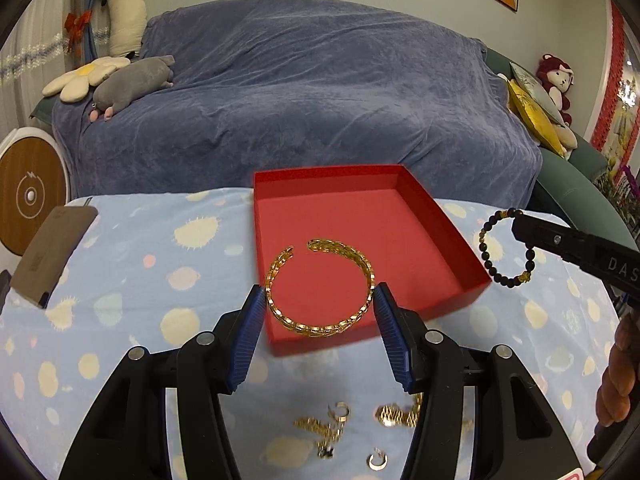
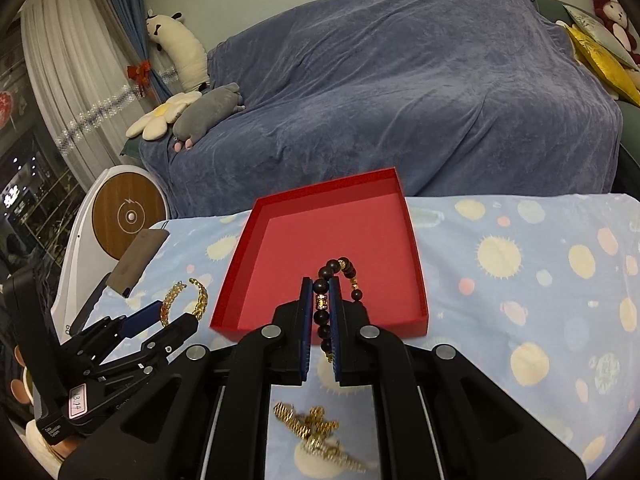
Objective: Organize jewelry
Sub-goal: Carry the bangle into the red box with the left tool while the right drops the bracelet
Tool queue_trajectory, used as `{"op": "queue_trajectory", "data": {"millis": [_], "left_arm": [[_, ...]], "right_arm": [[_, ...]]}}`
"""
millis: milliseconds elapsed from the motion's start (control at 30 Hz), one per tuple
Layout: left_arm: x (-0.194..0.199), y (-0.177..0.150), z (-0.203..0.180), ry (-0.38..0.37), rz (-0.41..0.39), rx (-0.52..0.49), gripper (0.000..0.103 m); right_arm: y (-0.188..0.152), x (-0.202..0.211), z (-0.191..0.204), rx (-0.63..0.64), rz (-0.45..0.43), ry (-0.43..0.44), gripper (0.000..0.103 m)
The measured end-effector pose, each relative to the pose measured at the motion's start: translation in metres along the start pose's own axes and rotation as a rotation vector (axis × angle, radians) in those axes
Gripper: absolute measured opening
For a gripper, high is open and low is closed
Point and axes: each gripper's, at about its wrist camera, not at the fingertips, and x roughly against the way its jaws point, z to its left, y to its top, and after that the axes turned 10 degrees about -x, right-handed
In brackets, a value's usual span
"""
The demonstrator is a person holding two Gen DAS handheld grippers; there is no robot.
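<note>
My left gripper (image 1: 320, 300) is shut on a gold open bangle (image 1: 320, 286), its blue pads pressing the bangle's sides, held above the near edge of the red box (image 1: 452, 240). In the right wrist view the left gripper (image 2: 160, 320) holds the bangle (image 2: 200, 300) left of the red box (image 2: 236, 276). My right gripper (image 2: 322, 300) is shut on a dark beaded bracelet (image 2: 322, 286) with gold beads, over the box's near part. In the left wrist view that bracelet (image 1: 486, 256) hangs from the right gripper (image 1: 516, 224) to the right of the box.
Loose gold jewelry (image 1: 340, 428) lies on the blue spotted cloth (image 1: 140, 280) below the grippers; it also shows in the right wrist view (image 2: 312, 428). A brown card (image 1: 52, 252) lies at the table's left. A sofa with a blue cover (image 1: 312, 100) stands behind.
</note>
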Motion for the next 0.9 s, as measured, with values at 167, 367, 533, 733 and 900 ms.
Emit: {"op": "queue_trajectory", "data": {"millis": [167,367,533,733,900], "left_arm": [[-0.053,0.042,0.01,-0.038,0.026,0.029,0.053],[-0.113,0.073,0.015,-0.005,0.053,0.028,0.053],[-0.15,0.086,0.023,0.016,0.069,0.042,0.053],[-0.182,0.092,0.024,0.015,0.118,0.015,0.054],[-0.189,0.092,0.026,0.03,0.135,0.024,0.064]], "right_arm": [[0.036,-0.054,-0.001,0.003,0.038,0.023,0.007],[0.062,-0.118,-0.003,0.032,0.071,-0.002,0.007],[0.075,-0.159,-0.015,0.016,0.084,-0.025,0.007],[0.08,-0.19,-0.027,0.005,0.105,-0.052,0.01],[0.077,-0.189,-0.033,-0.023,0.083,-0.076,0.044]]}}
